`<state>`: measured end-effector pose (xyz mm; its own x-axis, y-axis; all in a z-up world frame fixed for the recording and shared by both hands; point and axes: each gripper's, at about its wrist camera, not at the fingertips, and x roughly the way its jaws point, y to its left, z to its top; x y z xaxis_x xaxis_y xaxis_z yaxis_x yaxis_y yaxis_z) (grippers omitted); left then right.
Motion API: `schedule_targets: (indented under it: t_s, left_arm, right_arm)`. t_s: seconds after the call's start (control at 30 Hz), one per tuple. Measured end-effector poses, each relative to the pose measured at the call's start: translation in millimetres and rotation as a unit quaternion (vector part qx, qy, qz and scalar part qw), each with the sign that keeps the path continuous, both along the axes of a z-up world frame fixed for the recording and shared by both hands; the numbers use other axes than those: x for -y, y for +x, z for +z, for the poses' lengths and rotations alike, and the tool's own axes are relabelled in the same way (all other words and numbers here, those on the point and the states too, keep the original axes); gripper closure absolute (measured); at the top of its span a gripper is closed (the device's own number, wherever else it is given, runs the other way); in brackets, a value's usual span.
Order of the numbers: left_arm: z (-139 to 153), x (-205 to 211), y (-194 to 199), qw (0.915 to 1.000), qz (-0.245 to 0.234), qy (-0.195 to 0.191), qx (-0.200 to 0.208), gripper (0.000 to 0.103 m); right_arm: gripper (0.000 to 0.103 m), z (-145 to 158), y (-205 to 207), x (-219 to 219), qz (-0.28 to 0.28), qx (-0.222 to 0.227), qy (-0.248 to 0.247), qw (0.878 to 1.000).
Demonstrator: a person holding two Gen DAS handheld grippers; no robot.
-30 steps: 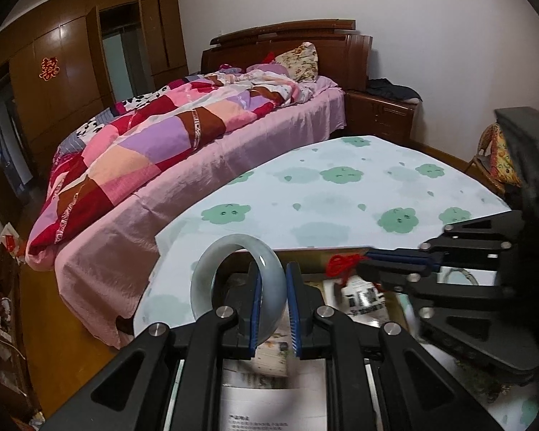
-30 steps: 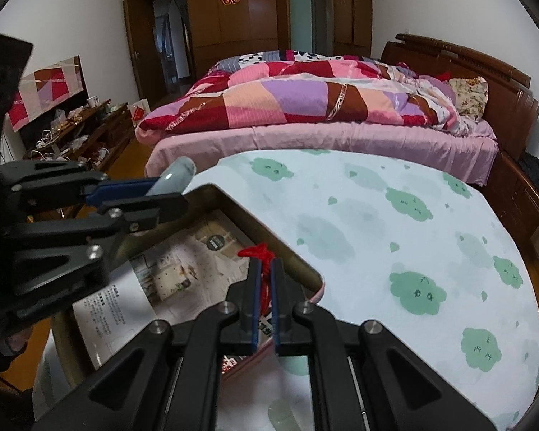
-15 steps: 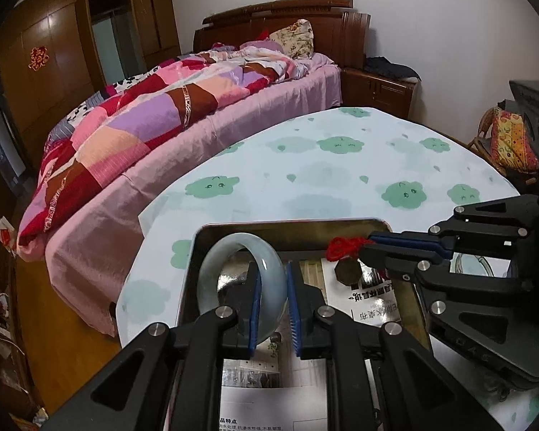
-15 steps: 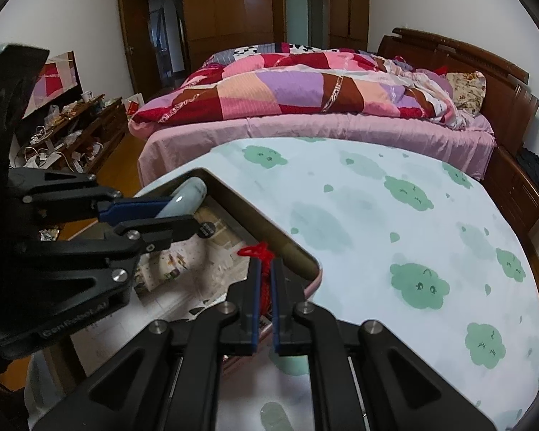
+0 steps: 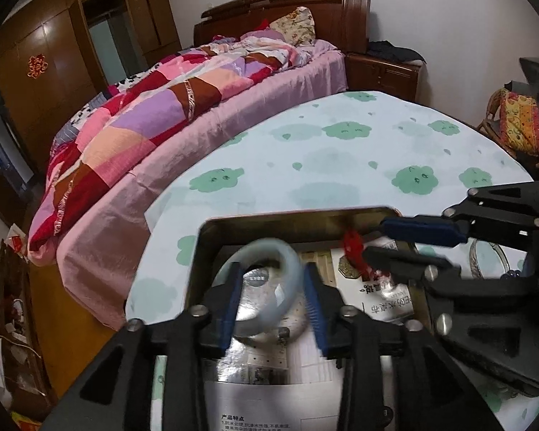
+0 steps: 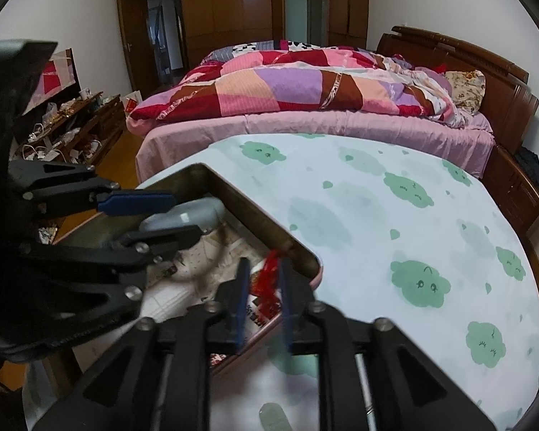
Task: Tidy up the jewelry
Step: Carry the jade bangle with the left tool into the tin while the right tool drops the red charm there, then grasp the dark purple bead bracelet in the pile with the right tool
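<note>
Jade bangle (image 5: 269,287) and red-corded pendant (image 6: 267,280) are dropping into the tin (image 5: 305,215).
You are spreading both jaws wide, releasing them; only your left view is showing a bangle beyond the tin (image 5: 487,260).

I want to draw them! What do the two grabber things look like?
Both the left gripper and the right gripper are black, angular frames with triangle cut-outs and shiny silver bolts. Each has two thin fingers lined with blue pads. No cables or sleeves show.

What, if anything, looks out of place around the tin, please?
A clear bangle and some dark beads lie on the tablecloth outside the tin, behind the right tool, while the jade bangle and red-corded pendant are over the tin. Nothing looks spilled or damaged.
</note>
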<state>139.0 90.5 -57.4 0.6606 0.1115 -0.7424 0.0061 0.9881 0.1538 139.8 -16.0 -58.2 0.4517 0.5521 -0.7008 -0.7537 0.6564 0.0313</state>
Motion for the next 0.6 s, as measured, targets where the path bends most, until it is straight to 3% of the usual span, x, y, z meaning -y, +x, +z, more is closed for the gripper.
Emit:
schedule_targets:
  t_s: [0.17,0.27,0.6]
  left_arm:
    - [1,-7,0,0.9999,0.014,-0.006,0.003,0.054]
    - [5,-6,-3,0.9997,0.018,0.001,0.017,0.042]
    - [26,-4,-29,0.9963,0.049,-0.005,0.070,0.041]
  right_arm:
    - [0.048,4,-1,6,-0.013,0.010,0.006,1.000]
    - [0.045,3,3,12,-0.024,0.011,0.007,1.000]
    - [0.031,23,-4,40,-0.039,0.018,0.033,0.999]
